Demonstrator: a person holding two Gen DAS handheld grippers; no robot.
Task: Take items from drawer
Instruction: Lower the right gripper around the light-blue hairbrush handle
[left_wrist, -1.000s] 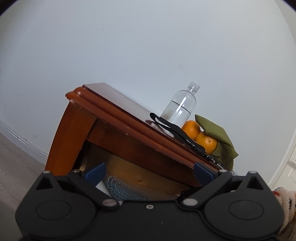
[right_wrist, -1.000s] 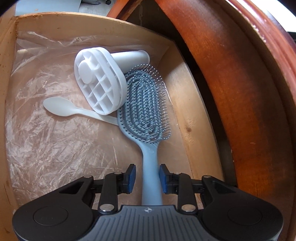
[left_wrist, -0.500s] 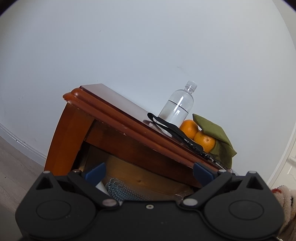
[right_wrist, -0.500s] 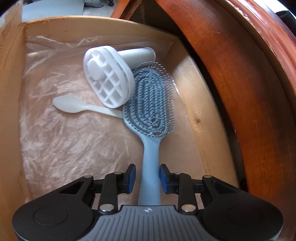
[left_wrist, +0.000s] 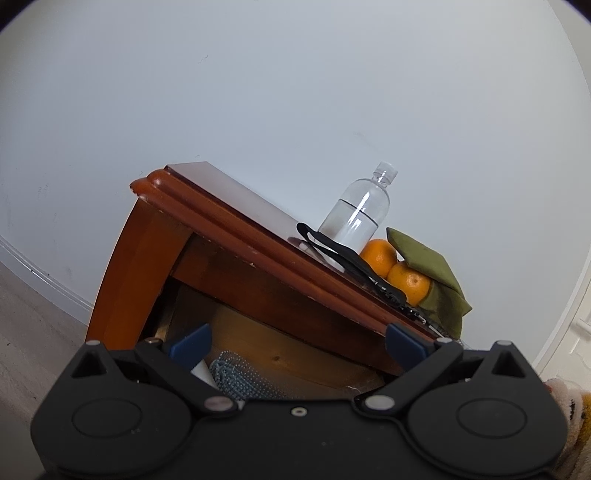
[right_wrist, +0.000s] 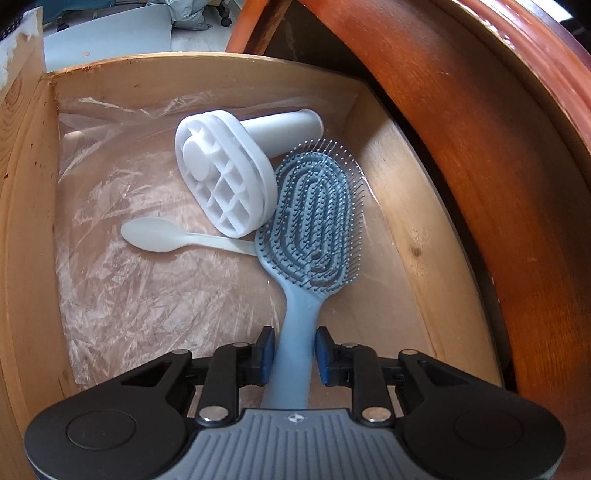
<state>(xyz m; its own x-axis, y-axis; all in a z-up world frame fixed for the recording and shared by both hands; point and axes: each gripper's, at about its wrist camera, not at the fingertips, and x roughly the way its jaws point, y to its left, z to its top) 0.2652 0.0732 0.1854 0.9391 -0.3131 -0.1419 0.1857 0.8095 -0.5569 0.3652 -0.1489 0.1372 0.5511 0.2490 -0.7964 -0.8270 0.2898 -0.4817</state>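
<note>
The open wooden drawer is lined with clear plastic. In it lie a blue hairbrush, a white spoon and a white grid-headed tool with a round handle. My right gripper is shut on the hairbrush handle, which runs between its blue pads; the brush head is tilted up off the drawer floor. My left gripper is open and empty, held outside the drawer front; the brush bristles show just past it.
The red-brown table overhangs the drawer at the right of the right wrist view. On its top stand a clear bottle, two oranges, a green cloth and a black strap. A white wall lies behind.
My right gripper has risen and drawn back with the hairbrush, so more of the drawer shows. The left gripper has tilted slightly and stays open.
</note>
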